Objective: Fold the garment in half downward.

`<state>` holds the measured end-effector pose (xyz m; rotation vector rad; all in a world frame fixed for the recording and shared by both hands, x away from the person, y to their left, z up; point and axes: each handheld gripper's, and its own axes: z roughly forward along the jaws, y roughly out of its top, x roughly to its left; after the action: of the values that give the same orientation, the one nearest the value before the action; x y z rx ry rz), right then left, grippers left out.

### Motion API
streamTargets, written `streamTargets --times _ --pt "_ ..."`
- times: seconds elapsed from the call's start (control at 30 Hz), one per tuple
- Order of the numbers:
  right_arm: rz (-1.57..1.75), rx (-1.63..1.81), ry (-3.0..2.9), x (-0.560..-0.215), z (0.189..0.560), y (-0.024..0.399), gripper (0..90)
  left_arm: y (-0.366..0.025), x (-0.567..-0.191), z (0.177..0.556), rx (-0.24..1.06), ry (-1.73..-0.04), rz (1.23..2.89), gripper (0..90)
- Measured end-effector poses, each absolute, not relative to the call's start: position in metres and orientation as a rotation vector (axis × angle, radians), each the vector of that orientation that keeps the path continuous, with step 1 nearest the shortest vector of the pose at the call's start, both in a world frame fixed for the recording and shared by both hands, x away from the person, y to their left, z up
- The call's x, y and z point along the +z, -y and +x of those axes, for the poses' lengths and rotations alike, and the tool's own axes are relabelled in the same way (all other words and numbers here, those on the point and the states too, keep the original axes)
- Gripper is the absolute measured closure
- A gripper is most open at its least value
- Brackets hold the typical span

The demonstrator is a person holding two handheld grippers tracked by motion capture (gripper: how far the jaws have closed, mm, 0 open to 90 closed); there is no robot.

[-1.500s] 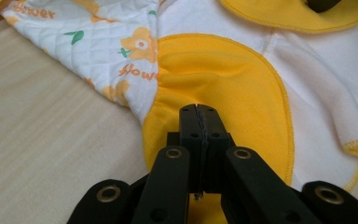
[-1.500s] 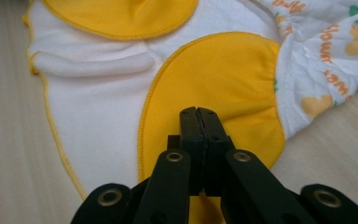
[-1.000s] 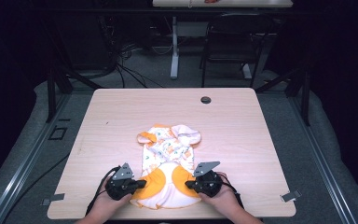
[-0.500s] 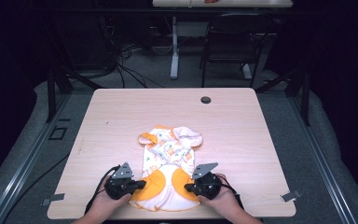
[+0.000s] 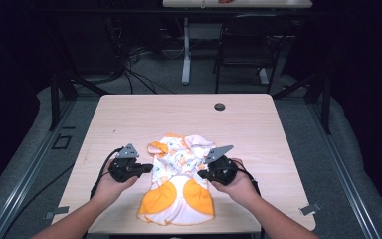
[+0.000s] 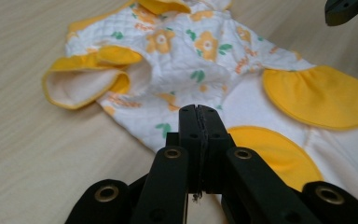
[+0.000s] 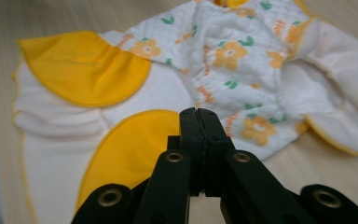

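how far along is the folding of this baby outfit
Early stage. Done: the baby outfit lies on the table, top half bunched, its orange-patched lower end hanging over the near edge. In hand: nothing; the left gripper and right gripper are shut and empty, one at each side. Left: likely smoothing it flat and making every fold.

The baby garment (image 6: 200,65) is soft quilted cloth, white with a flower print, with smooth matt orange patches and trim. The surface (image 5: 258,124) looks like pale, matt wood-grain laminate. The fingers (image 6: 214,140) seem matt black plastic with brassy rivets.
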<state>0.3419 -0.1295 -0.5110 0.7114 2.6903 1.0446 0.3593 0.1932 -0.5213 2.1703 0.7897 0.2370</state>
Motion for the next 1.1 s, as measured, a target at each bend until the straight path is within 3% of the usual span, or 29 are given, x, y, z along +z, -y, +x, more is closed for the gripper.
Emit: streamTargets --times 0.67,1.1 --pt "0.813 0.936 -2.659 -0.516 0.448 0.108 90.0 -0.165 -0.531 0.451 0.284 -0.842 2.18 89.8" --pt "0.987 0.915 -2.564 -0.531 0.483 0.104 90.0 -0.155 -0.543 0.48 0.293 -0.877 2.186 89.9"
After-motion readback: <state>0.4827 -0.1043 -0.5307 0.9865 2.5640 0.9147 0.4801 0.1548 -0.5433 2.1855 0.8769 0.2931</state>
